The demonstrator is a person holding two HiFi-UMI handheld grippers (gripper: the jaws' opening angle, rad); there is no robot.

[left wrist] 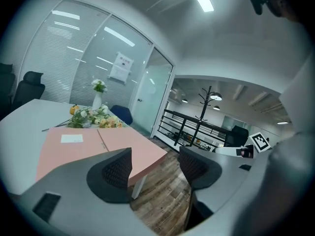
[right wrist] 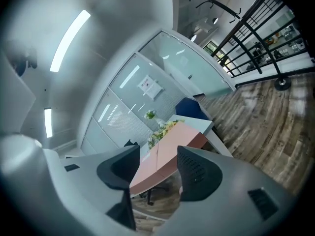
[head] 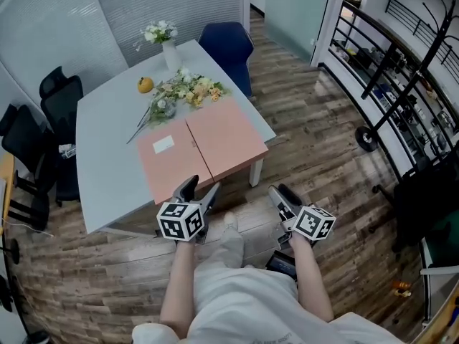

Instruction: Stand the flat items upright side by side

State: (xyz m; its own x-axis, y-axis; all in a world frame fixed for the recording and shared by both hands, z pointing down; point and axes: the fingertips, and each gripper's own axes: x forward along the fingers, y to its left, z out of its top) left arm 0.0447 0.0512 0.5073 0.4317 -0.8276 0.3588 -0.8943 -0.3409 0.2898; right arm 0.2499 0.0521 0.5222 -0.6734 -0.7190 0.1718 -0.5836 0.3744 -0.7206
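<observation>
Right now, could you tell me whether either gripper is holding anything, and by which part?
Nothing is held: the left gripper and right gripper both stand open and empty, short of the pink folders lying flat on the table.

Two pink folders — flat, side by side, touching, at table's near corner, white label on left one

Office: glass partitions, swivel chairs, meeting table.

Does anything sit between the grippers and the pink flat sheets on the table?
Nothing visible. The two pink flat sheets lie at the grey table's near edge, facing the left gripper and right gripper; the flowers lie beyond.
</observation>
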